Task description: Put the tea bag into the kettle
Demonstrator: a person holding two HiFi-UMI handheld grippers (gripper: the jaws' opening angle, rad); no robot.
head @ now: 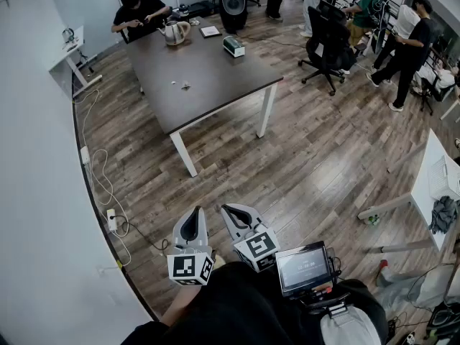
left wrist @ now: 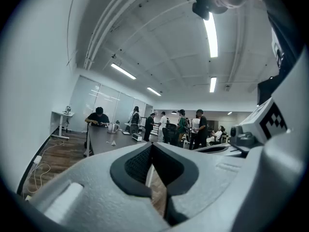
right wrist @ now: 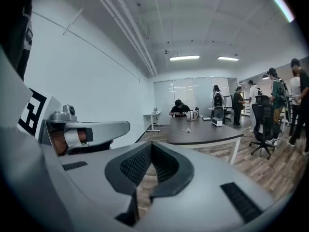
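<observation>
Both tools sit low in the frame, close to the body. The left tool (head: 194, 213) and the right tool (head: 230, 210) each have their jaws pressed together with nothing between them. The tea bag (head: 185, 85) lies alone on the dark table (head: 230, 74) at upper middle, well apart from the kettle (head: 175, 31) at the far end beside a seated person (head: 140, 13). The step in hand is probably the approach: cross the open wood floor to the table's near corner, keep right of the cable (head: 100, 182) along the left wall, and open one tool only once it is above the tea bag.
</observation>
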